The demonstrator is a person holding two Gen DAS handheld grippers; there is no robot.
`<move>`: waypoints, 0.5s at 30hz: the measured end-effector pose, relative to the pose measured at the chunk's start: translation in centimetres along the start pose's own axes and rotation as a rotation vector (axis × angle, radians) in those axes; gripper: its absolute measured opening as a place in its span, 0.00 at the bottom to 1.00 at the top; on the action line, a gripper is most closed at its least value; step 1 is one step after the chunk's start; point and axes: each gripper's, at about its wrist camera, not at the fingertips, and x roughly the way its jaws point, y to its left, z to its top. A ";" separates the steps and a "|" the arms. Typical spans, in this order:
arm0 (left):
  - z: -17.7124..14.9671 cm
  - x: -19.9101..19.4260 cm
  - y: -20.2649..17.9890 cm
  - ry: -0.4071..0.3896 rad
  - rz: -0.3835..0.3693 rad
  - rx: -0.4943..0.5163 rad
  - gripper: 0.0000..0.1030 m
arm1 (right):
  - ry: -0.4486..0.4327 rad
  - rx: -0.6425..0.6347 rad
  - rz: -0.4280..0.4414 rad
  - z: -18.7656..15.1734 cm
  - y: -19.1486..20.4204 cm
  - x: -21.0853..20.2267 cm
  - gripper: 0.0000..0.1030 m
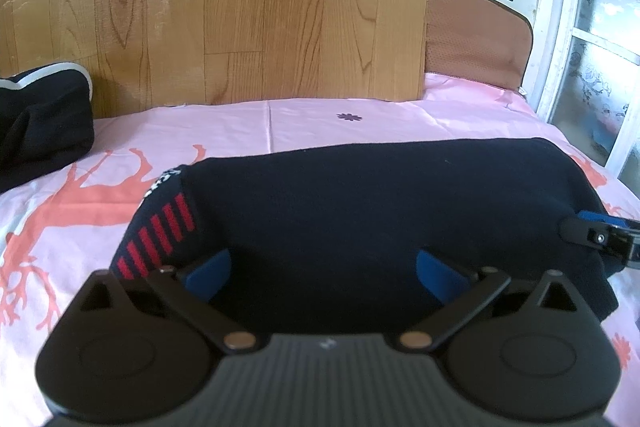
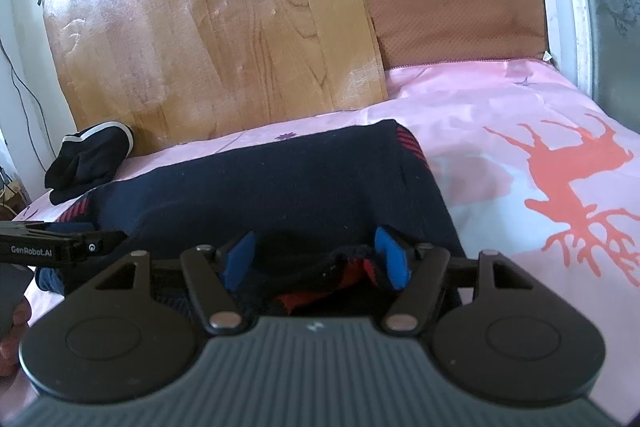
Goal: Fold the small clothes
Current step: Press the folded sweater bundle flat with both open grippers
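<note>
- Left gripper (image 1: 323,269) spread wide over a dark navy garment (image 1: 360,211), blue pads (image 1: 438,273) clear of the cloth.
- Red stripes (image 1: 160,235) at its left end.
- Spread on a pink sheet (image 1: 100,195).
- Wooden board (image 1: 224,3) behind.

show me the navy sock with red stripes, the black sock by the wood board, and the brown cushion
navy sock (image 1: 360,195), left wrist view, middle of its flat body
black sock (image 2: 92,155), right wrist view, bunched middle
brown cushion (image 2: 452,15), right wrist view, centre of its face
</note>
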 end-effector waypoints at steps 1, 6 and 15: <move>0.0 0.0 0.0 0.000 -0.001 0.000 0.99 | -0.001 0.003 -0.002 0.0 0.0 0.0 0.67; -0.1 0.0 0.0 0.000 -0.001 0.000 1.00 | -0.008 0.003 -0.020 -0.2 0.4 -0.4 0.67; -0.1 0.0 -0.2 0.000 0.002 0.002 1.00 | -0.089 0.127 -0.051 0.9 -2.2 -3.8 0.67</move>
